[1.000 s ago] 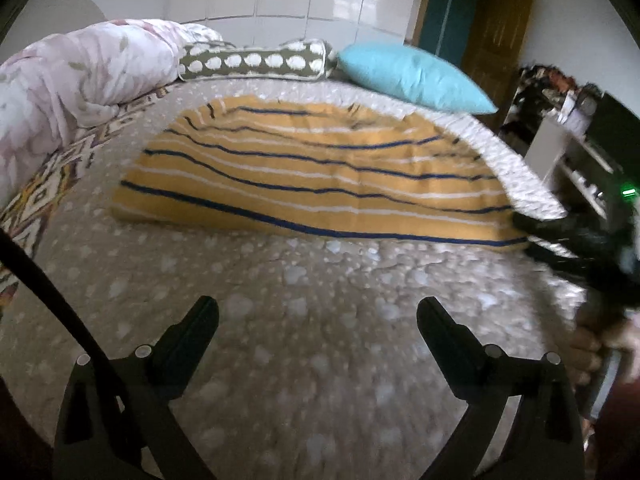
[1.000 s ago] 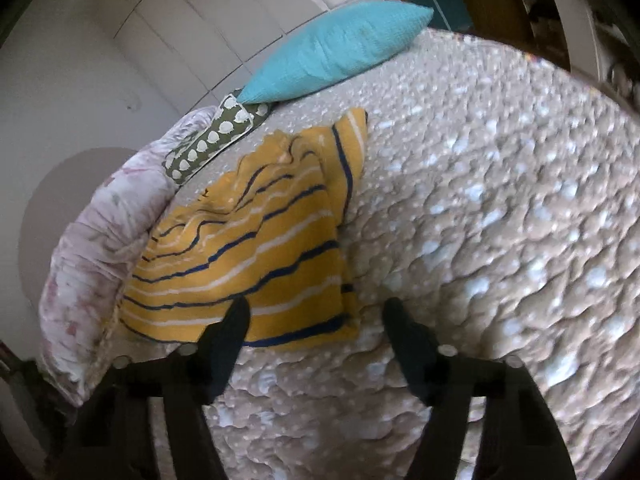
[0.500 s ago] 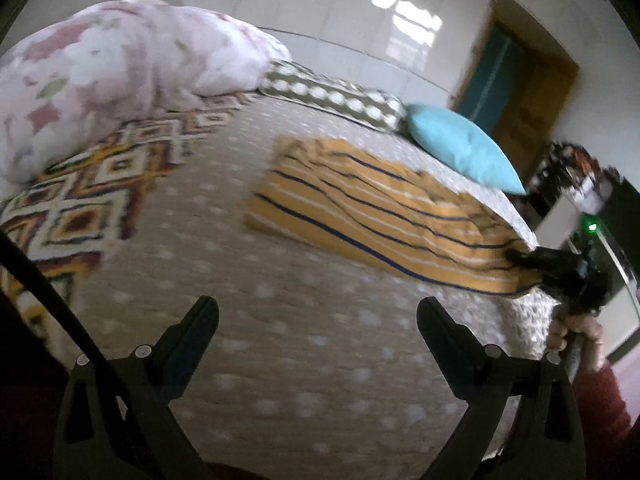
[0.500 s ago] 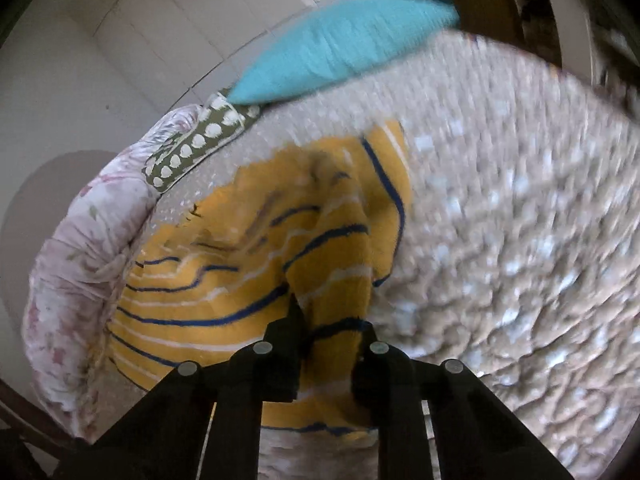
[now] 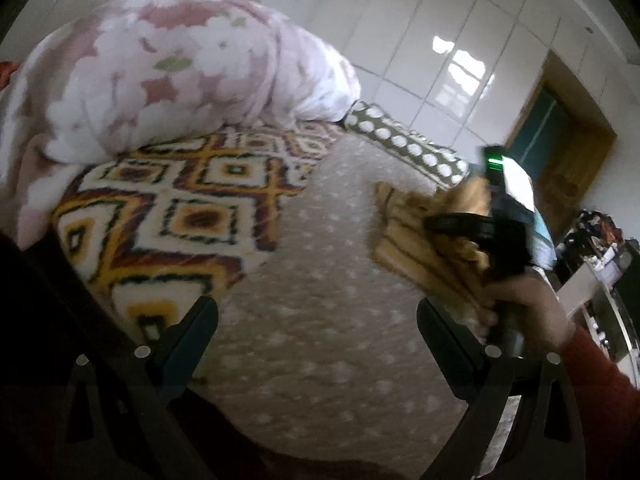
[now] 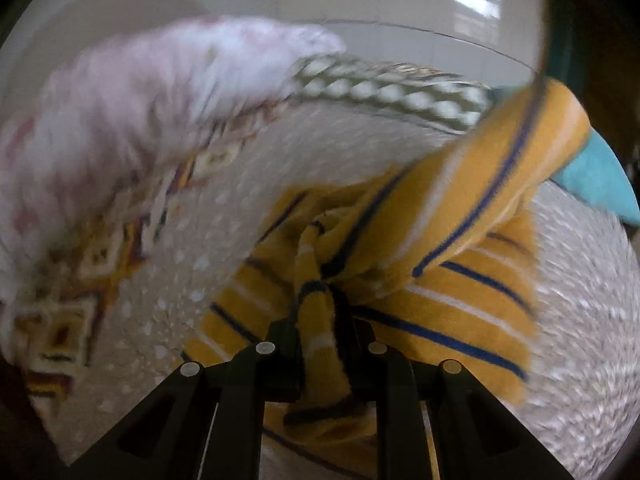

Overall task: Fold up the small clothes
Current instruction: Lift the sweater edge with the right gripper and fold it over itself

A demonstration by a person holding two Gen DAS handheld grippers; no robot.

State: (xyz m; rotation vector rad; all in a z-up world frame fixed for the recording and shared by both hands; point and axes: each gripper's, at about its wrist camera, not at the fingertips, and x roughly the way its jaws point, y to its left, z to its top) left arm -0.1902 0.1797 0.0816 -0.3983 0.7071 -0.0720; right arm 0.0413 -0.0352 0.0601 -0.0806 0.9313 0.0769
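A yellow garment with blue and white stripes (image 6: pixel 452 248) lies bunched on the dotted grey bedspread (image 6: pixel 200 240). My right gripper (image 6: pixel 320 320) is shut on an edge of the garment and holds it lifted and folded over itself. In the left wrist view the same garment (image 5: pixel 424 240) shows at the right, with the right gripper (image 5: pixel 460 224) and the hand holding it. My left gripper (image 5: pixel 316 312) is open and empty above the bedspread (image 5: pixel 320 340), to the left of the garment.
A pink floral duvet (image 5: pixel 168 72) is heaped at the left on a diamond-patterned blanket (image 5: pixel 180 216). A green dotted pillow (image 5: pixel 404 144) and a blue pillow (image 6: pixel 592 176) lie at the head. A door (image 5: pixel 560 152) and cluttered shelves (image 5: pixel 600 248) stand at the right.
My right gripper closed on the garment's edge and has pulled it up and toward the left, bunching it. My left gripper has swung left toward the duvet and stays open.
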